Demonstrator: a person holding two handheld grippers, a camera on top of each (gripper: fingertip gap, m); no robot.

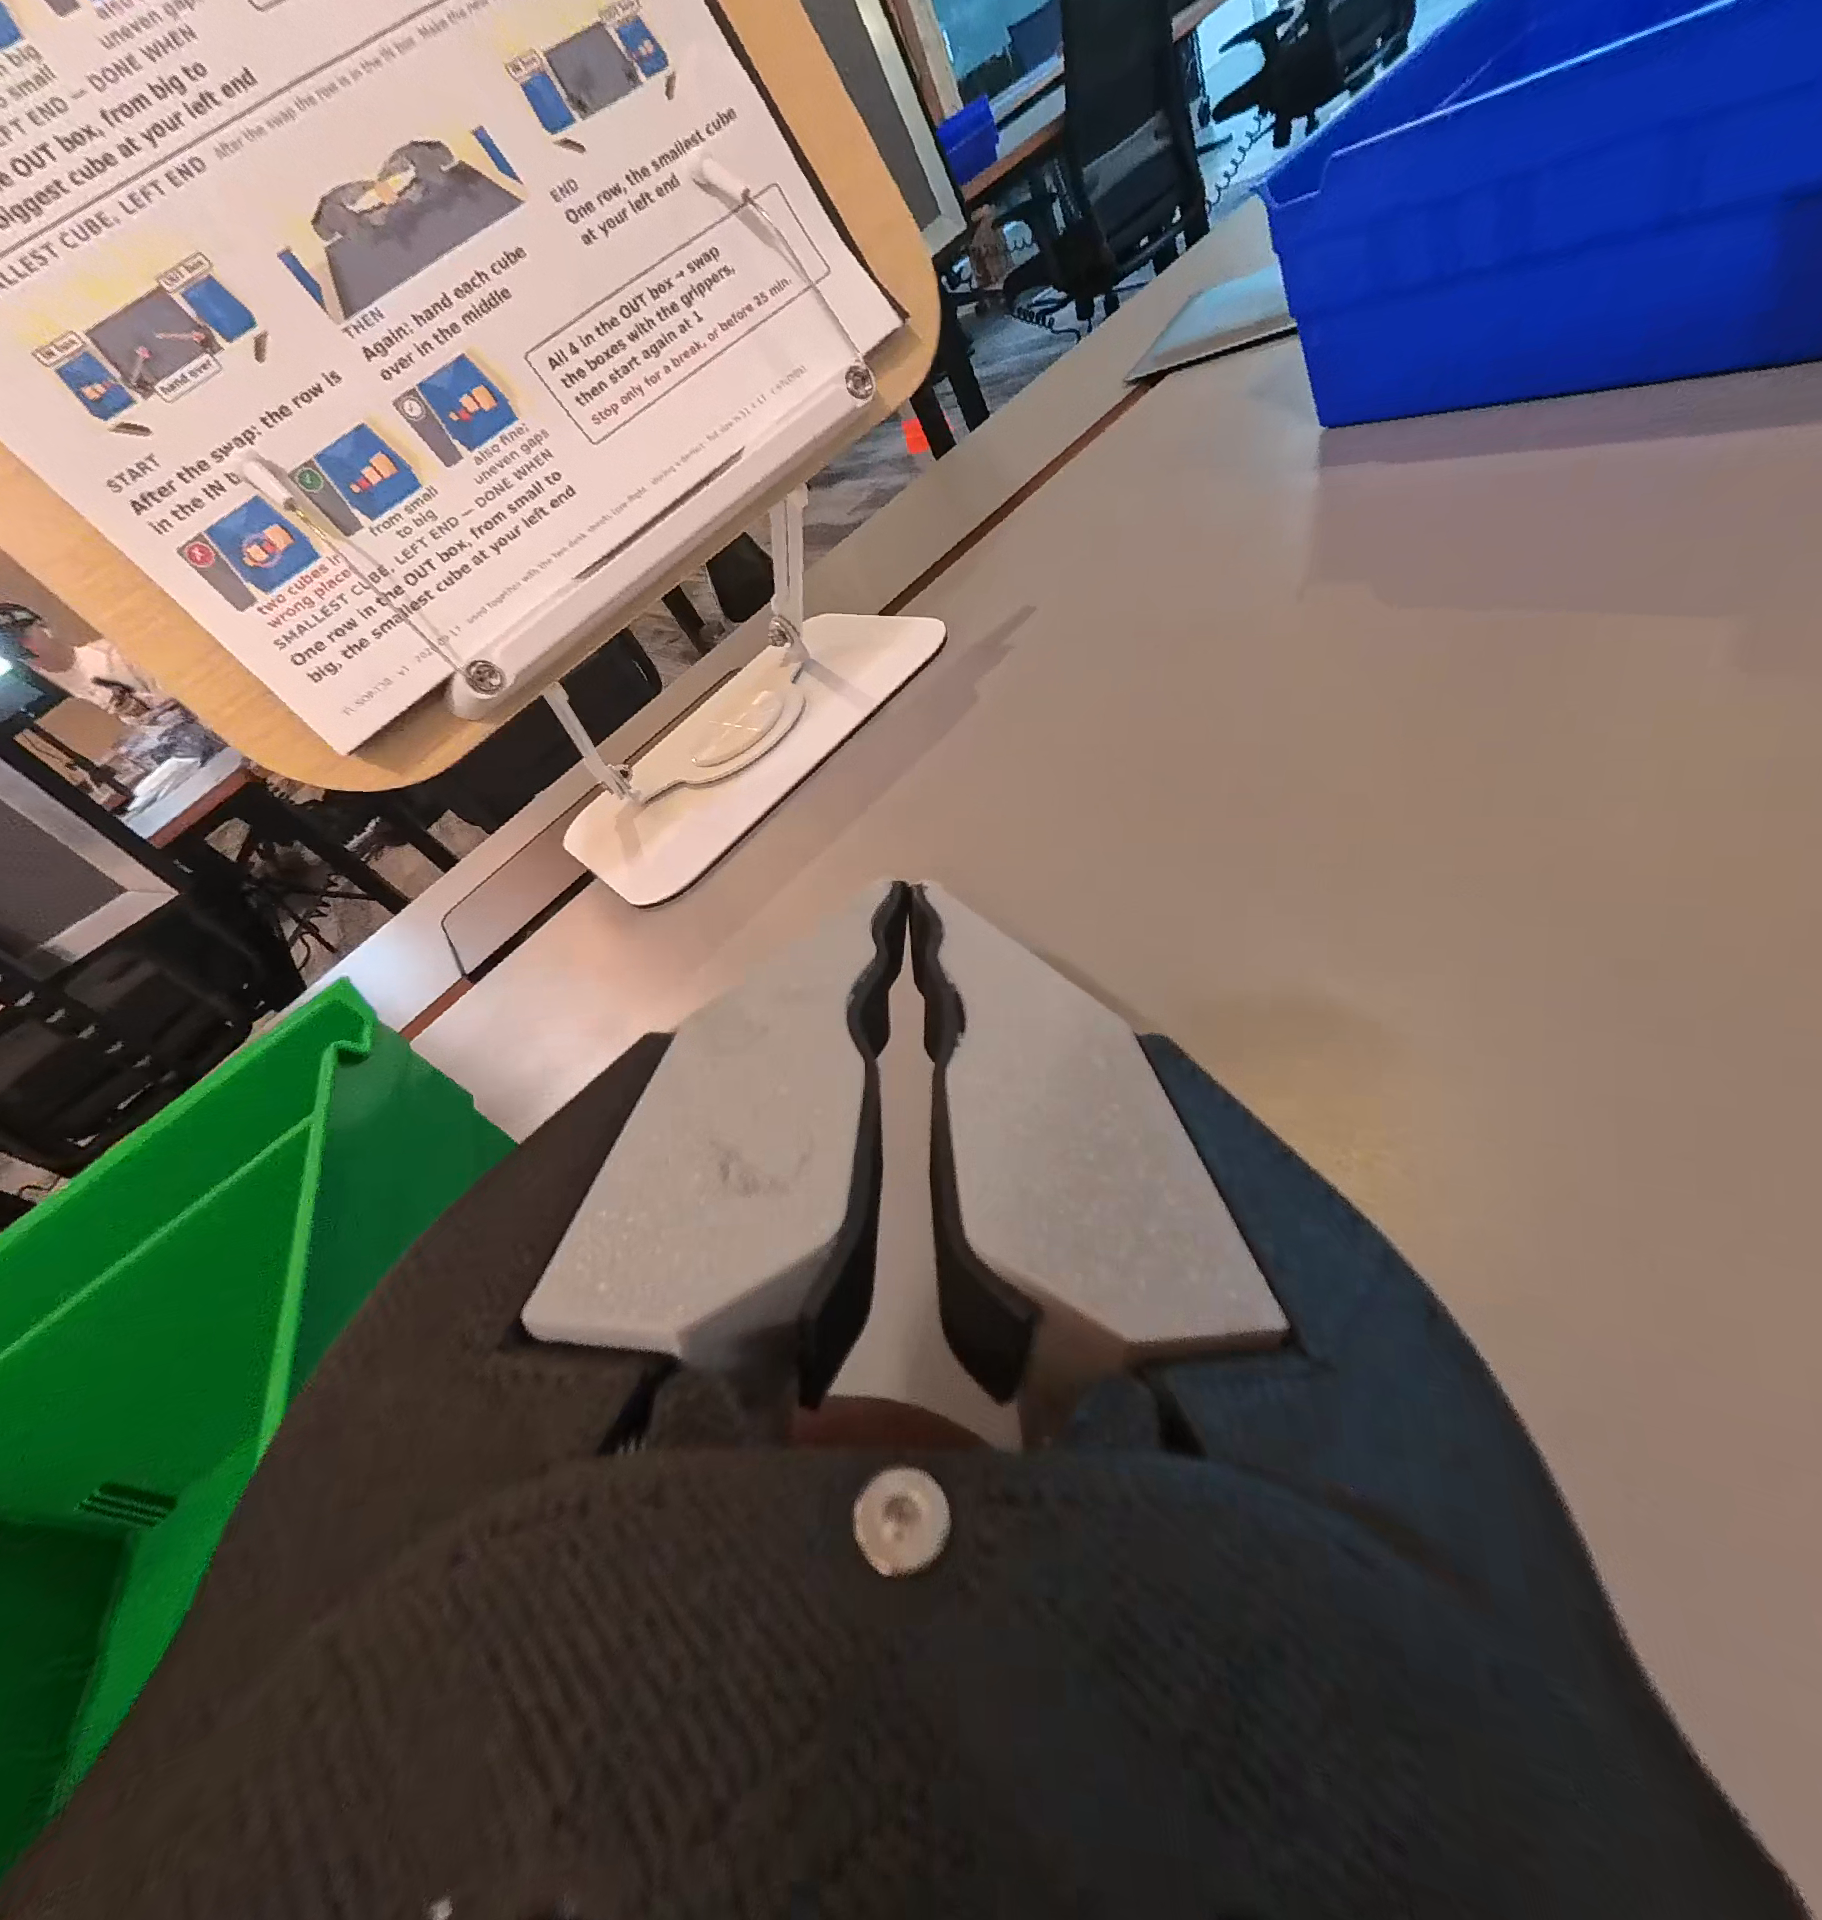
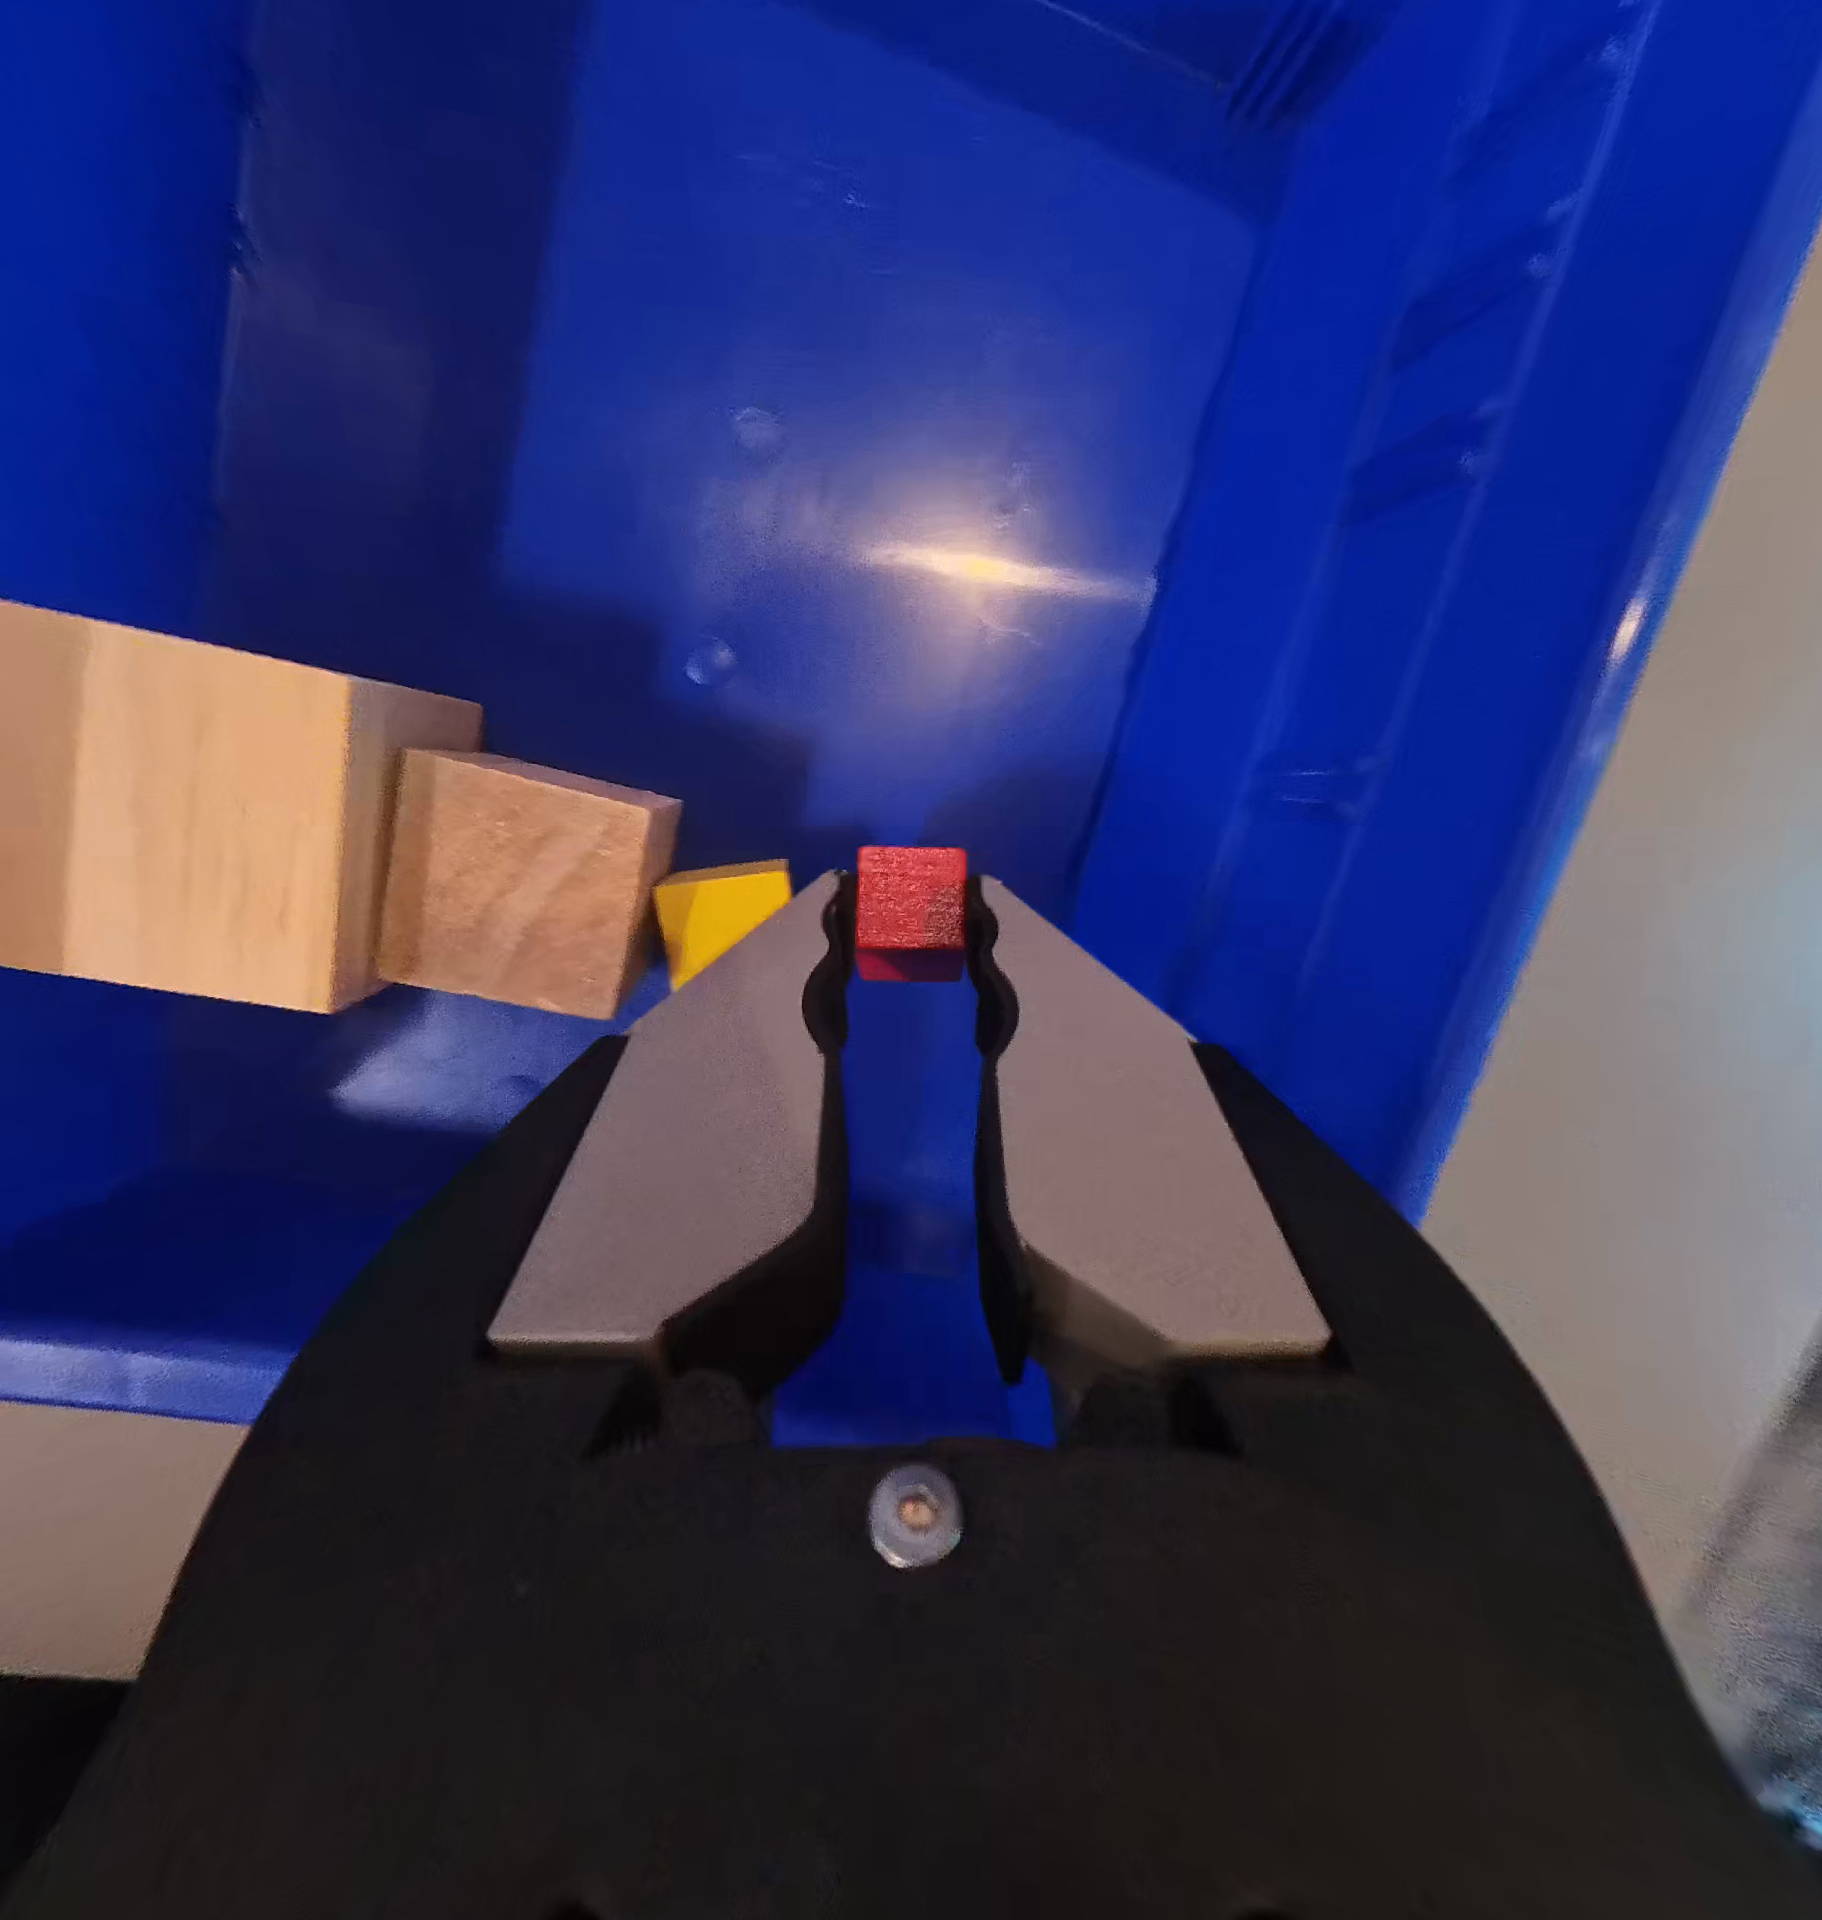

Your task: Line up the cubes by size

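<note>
left gripper [image 1: 909, 891] — jaws together | right gripper [image 2: 909, 883] — jaws clamped

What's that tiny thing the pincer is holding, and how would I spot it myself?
Look inside the blue bin, where a row of cubes runs from a large pale wooden cube past a smaller wooden cube and a yellow cube. At the row's end, pinched by the right gripper, sits the red cube, the smallest.
</note>
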